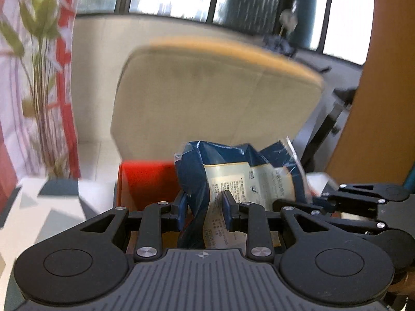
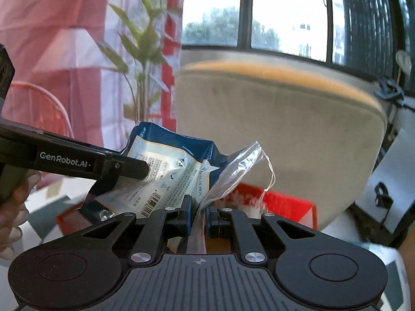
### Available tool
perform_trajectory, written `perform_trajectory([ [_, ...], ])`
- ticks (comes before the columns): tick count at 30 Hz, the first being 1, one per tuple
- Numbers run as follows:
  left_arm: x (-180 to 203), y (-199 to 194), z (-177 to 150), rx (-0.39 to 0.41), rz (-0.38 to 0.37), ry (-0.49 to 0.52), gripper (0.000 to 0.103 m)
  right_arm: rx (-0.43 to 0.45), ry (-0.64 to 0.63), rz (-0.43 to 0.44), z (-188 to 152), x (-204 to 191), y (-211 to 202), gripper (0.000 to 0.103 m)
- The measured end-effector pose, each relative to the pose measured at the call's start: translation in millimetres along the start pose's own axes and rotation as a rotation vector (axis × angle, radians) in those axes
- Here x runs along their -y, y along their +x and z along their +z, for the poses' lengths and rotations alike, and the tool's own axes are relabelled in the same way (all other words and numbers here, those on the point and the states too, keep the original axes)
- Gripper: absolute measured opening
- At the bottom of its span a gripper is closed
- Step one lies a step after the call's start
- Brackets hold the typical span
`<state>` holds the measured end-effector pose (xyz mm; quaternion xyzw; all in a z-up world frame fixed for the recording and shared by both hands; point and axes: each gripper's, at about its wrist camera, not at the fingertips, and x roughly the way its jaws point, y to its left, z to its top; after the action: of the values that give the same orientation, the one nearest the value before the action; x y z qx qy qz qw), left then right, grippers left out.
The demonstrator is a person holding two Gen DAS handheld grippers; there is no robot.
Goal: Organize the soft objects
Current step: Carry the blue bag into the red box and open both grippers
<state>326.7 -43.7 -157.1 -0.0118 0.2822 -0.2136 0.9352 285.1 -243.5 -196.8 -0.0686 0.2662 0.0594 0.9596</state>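
A blue soft packet [image 1: 233, 178] inside a clear plastic bag [image 2: 233, 171] is held off the worktop by both grippers, in front of a beige cushioned chair back [image 1: 218, 98] and above a red box [image 1: 147, 181]. The left gripper [image 1: 205, 208] is closed partway on the packet's crumpled body, its blue fingers [image 1: 228, 207] pressing the printed label side. The right gripper [image 2: 199, 216] is closed almost fully, and only the thin clear film of the bag's mouth is pinched between its pads. It is judged that the two holds are shared so that the floppy packet is kept from sagging while the bag's loose end is controlled. In the right wrist view the packet's long axis is seen running from lower left to upper right, with the label turned towards the camera and the bag's open, empty end trailing to the right, a thin white thread [image 2: 269, 178] hanging from it
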Motion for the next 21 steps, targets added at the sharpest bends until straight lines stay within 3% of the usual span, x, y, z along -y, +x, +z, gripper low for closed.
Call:
perform_trajectory([
  [5,-2.5,19.5,-11.6,-0.086,-0.003,0.009,0.03,-0.094,0.072,0.002,-18.6,9.1,27.4,0.009],
  [11,-9.9,24.0,-17.0,-0.118,-0.037,-0.025,0.031,-0.142,0.154,-0.022,-30.4,16.0,36.1,0.012],
  [13,-11.6,24.5,-14.8,-0.126,-0.022,-0.013,0.036,-0.156,0.156,-0.049,-33.0,14.6,35.6,0.015],
  [15,-4.3,24.2,-14.0,-0.125,0.023,0.021,0.039,-0.163,0.153,-0.069,-34.7,11.8,34.0,0.019],
  [16,-2.7,21.4,-14.8,-0.118,0.024,0.032,0.04,-0.165,0.149,-0.09,-35.5,9.9,32.5,0.025],
  [18,-1.7,15.6,-13.7,-0.11,0.009,0.035,0.04,-0.15,0.145,-0.123,-37.2,8.0,25.8,0.027],
  [21,0.8,4.1,-14.7,-0.099,0.005,0.046,0.041,-0.079,0.12,-0.164,-38.4,4.0,8.2,0.048],
])
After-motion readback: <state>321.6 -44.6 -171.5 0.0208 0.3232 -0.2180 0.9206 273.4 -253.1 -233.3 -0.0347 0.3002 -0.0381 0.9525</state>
